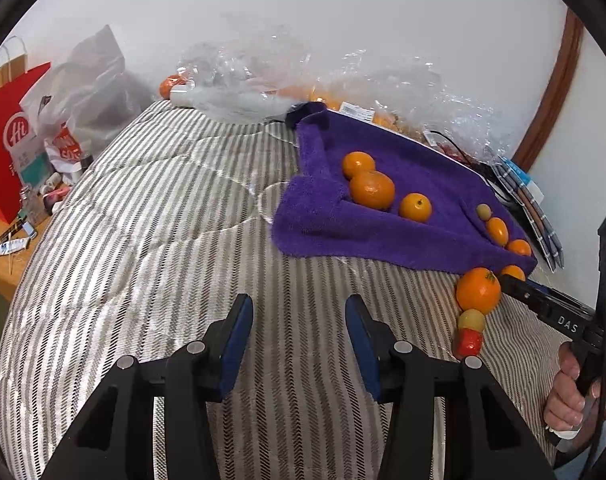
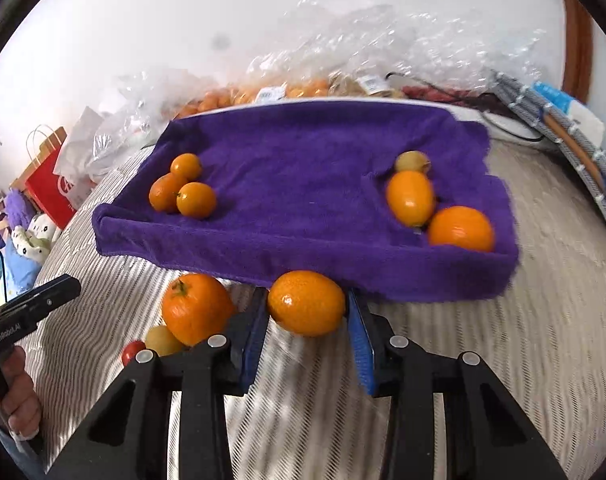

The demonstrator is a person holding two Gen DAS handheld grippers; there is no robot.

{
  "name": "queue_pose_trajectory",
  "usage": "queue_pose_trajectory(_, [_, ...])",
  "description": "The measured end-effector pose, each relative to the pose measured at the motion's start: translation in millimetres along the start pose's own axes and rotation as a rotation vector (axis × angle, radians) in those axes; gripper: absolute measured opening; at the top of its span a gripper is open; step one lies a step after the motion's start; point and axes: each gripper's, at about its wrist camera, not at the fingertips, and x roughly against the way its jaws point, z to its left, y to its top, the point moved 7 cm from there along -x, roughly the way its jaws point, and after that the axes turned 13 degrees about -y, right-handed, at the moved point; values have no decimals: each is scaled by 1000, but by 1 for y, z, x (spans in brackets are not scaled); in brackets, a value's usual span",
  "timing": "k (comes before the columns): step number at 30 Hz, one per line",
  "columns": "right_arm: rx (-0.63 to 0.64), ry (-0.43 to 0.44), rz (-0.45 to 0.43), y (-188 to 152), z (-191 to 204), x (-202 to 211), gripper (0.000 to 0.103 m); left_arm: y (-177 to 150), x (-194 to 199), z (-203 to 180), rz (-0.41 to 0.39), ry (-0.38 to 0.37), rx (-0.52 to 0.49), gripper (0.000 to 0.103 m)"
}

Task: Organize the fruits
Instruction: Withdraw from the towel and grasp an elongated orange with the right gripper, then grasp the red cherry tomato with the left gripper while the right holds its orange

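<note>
Nearest the lens, right gripper [image 2: 307, 334]: blue pads closed in against both flanks of an oval kumquat [image 2: 306, 303], which sits on the striped quilt [image 2: 483, 352] just short of the purple towel tray [image 2: 303, 264]. Contact looks made, fruit not yet lifted. Left gripper [image 1: 299, 336]: jaws partly apart, nothing between them, hanging over bare quilt well short of the tray. Just left of the held kumquat, touching or nearly so, a stemmed tangerine [image 2: 197, 306]; behind that, nearer the camera, a small yellow fruit [image 2: 163, 340] and a red one [image 2: 133, 352], all off the tray. On the tray, left corner: three round orange fruits [image 2: 183, 192] bunched. Right corner: a pale small fruit [image 2: 412, 160], an oval kumquat [image 2: 410, 197], a rounder orange one [image 2: 461, 229]. Beyond the tray, clear plastic bags [image 2: 363, 40] of more fruit against the wall. Risks: the skin is glossy and the shape oval, so a grip off the widest part could squirt it out forward under the tray's edge. The left pad lies close to the tangerine; any sideways drift on lift may roll it, and the small fruits after it. The soft tray rim could catch a low carry.
</note>
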Motion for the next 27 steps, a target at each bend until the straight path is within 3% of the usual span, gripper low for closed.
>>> queue_pose_trajectory(5, [-21,-45,-17,-15,-33,15,39,-6,-6,-19,41,-70,-54,46])
queue_pose_trajectory(10, [-48,-66,-19,-34,-61,26,39,-22,-16,-55,110,-85,-158,46])
queue_pose_trajectory(13, [-78,-41,-69,-35,-68,37,39,-30,-29,-76,172,-94,-188,45])
queue_pose_trajectory(24, [-76,0,-85,-34,-65,38,39,-37,-37,-100,177,-170,-233,45])
queue_pose_trajectory(27, [-89,0,-86,-34,-68,39,39,-41,-34,-103,184,-152,-251,45])
